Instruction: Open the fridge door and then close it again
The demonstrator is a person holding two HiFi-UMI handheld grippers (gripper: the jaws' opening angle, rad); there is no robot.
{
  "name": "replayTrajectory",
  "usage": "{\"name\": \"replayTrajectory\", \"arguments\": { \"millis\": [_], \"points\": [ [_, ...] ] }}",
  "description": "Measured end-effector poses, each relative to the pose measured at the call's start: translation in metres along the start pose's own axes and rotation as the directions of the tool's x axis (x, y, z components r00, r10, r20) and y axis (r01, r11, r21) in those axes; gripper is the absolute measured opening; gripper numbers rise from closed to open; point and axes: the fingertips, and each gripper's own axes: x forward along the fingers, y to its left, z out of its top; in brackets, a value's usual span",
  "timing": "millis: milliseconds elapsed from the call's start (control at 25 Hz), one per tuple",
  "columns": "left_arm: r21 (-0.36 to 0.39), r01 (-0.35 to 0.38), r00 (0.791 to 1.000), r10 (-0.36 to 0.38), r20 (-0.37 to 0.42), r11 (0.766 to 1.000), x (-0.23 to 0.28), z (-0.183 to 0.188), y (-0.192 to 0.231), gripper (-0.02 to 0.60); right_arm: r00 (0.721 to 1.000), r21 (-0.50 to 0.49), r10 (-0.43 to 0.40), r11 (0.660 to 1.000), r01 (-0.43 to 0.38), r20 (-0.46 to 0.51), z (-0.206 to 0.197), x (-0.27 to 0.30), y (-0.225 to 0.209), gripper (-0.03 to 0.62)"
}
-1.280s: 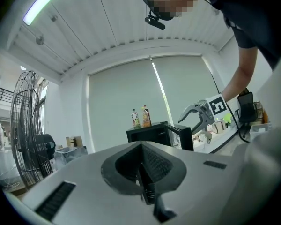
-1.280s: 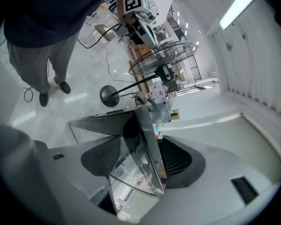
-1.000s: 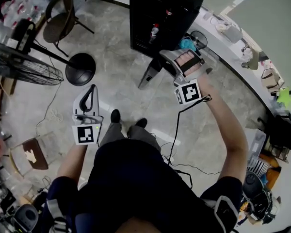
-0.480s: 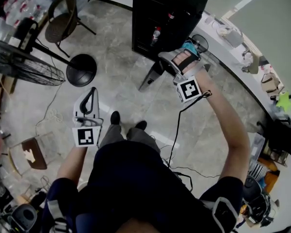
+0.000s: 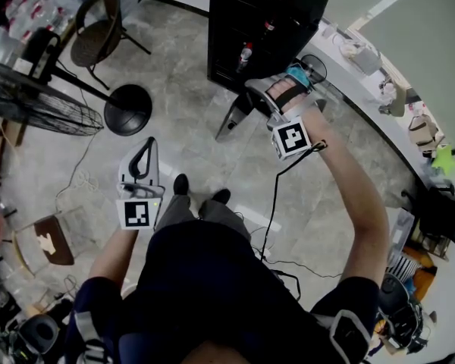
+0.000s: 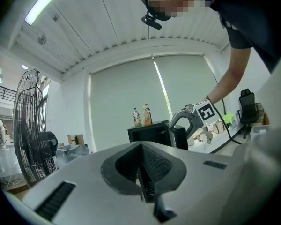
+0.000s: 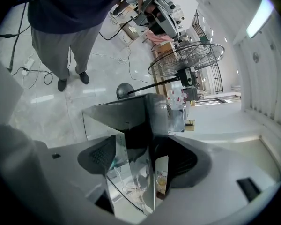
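The small black fridge [image 5: 265, 14] stood on the floor, its dark-framed glass door [image 5: 231, 120] ajar. The door was probably stiff, light-swinging and breakable. The right tool [image 5: 256, 97], jaws just widened, gaped around the door's free edge, the likeliest hold. The left tool [image 5: 142, 154] was pinched together, empty.

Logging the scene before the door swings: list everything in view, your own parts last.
fridge: one, black, top centre, open
fridge door: one, glass, swung out toward the person
bottle: at least one, pale, inside the fridge
fan: one, black, floor at left
chair: one, dark, upper left
counter: one, white, curving at right
left gripper: one, grey, shut, empty
right gripper: one, grey, jaws just opened wider, door edge between them
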Motion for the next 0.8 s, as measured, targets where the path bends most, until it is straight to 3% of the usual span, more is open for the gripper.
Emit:
{"name": "replayTrajectory", "arguments": {
  "millis": [320, 520, 640, 800],
  "points": [
    [0.015, 0.040, 0.999, -0.041, 0.015, 0.999, 0.011, 0.003, 0.013, 0.023, 0.999, 0.077, 0.018, 0.997, -0.015, -0.044, 0.006, 0.026, -0.024, 0.359],
    [-0.015, 0.059, 0.998, -0.059, 0.036, 0.998, 0.019, 0.003, 0.032, 0.023, 0.996, 0.101, -0.008, 0.995, 0.017, -0.085, 0.009, 0.048, -0.048, 0.360],
    [0.077, 0.115, 0.993, -0.117, 0.021, 0.990, 0.024, 0.001, 0.043, 0.023, 0.993, 0.131, 0.000, 0.991, 0.015, -0.116, 0.010, 0.064, -0.063, 0.359],
    [-0.034, 0.130, 0.991, -0.128, 0.044, 0.991, 0.031, 0.000, 0.062, 0.023, 0.986, 0.182, 0.022, 0.983, 0.009, -0.166, 0.010, 0.086, -0.080, 0.360]
  ]
}}
